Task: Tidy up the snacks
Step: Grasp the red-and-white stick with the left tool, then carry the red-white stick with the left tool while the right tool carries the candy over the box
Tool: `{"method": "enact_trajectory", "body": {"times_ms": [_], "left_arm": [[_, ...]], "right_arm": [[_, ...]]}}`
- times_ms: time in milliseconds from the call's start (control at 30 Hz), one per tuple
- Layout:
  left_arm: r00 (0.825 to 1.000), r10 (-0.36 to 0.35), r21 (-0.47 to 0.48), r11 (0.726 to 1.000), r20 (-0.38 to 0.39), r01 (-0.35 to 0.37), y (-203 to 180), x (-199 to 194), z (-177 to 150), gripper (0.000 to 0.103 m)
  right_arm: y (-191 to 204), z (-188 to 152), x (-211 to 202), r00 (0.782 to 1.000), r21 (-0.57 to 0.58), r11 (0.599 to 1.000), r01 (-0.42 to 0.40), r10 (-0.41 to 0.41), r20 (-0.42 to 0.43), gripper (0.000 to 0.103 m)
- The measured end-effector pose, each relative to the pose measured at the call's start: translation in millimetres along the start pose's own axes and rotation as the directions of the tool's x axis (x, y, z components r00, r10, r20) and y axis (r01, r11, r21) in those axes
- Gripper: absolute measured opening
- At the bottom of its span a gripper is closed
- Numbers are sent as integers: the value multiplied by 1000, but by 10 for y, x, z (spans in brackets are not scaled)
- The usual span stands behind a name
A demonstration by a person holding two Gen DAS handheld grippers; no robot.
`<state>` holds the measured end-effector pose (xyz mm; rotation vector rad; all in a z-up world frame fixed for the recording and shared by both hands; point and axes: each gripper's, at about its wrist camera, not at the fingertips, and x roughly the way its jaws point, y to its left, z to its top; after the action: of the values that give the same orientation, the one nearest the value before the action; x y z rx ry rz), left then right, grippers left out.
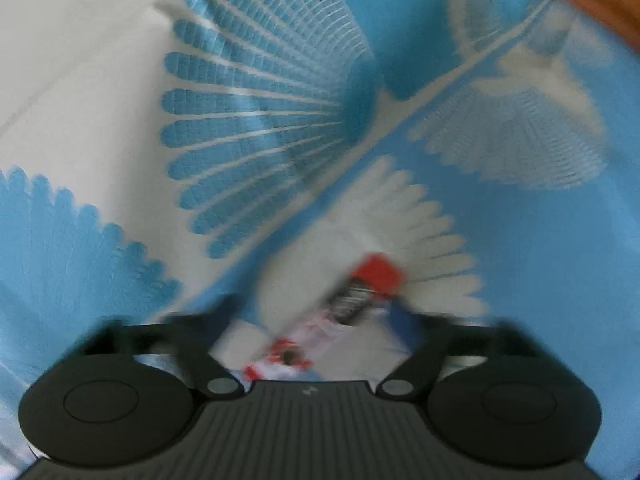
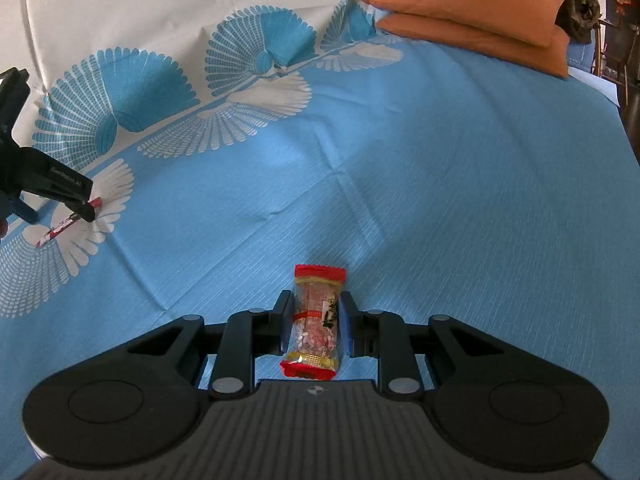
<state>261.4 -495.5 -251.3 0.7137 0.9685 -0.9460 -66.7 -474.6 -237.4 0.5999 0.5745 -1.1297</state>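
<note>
My left wrist camera looks steeply down along its own fingers, close over the bedsheet, so blue and white fans fill a blurred frame, with an orange pillow corner at the top right. My right wrist camera sits farther back and tilts less, facing across the bed towards those pillows. Both views share the fan border and the red-and-white snack: from the right camera that snack and the left gripper sit at the far left edge.

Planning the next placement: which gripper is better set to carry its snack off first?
Probably right: the right gripper is clamped on the snack bar, sharp and centred. The left gripper view is blurred, its grip unclear.
</note>
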Motion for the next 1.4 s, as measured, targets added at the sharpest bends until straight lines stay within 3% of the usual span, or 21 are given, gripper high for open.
{"method": "enact_trajectory", "body": {"times_ms": [33, 67, 233, 333, 500, 700, 833, 967, 1067, 1167, 1267, 1400], "left_arm": [[1000, -25, -16, 1000, -10, 25, -3, -22, 0, 12], [1000, -17, -21, 1000, -17, 17, -22, -37, -1, 3], [1000, -2, -51, 999, 18, 3, -71, -243, -87, 3], [999, -1, -89, 996, 45, 5, -44, -539, -151, 3], [995, 8, -133, 991, 95, 5, -35, -1336, -446, 3], [989, 22, -250, 968, 148, 15, 12, -2479, -1108, 3], [975, 4, -306, 950, 224, 67, 4, -3304, -1564, 3], [958, 6, -346, 933, 287, 98, -56, -3978, -2017, 3], [947, 9, -385, 915, 321, 122, -85, -4435, -2385, 3], [937, 40, -400, 910, 347, 109, -133, -4898, -2803, 3], [936, 83, -439, 895, 342, 81, -151, -5275, -3265, 3], [936, 163, -503, 864, 312, 17, -117, -5623, -3924, 3]], "right_arm": [[-3, -2, 1, 1000, 0, 1000, -1, 1, 1, 26], [-6, -4, -3, 1000, 1, 1000, -1, 1, 2, 26], [-15, -7, -15, 1000, 10, 1000, -6, 5, 8, 24], [-57, 17, -43, 999, 51, 997, -50, 49, 21, 22], [-34, 31, -137, 994, 55, 995, -87, 82, 79, 21], [-21, 4, -305, 984, 52, 997, -59, 49, 170, 21], [-52, 25, -737, 978, 16, 998, -65, 61, 199, 20], [-176, 4, -1512, 954, -106, 986, -125, 149, 261, 20], [-257, -64, -2148, 928, -217, 954, -205, 260, 267, 20], [-258, -173, -2763, 886, -328, 892, -309, 396, 241, 20], [-221, -317, -3272, 842, -389, 813, -433, 519, 148, 20], [-139, -544, -3834, 779, -438, 708, -554, 626, 27, 20]]}}
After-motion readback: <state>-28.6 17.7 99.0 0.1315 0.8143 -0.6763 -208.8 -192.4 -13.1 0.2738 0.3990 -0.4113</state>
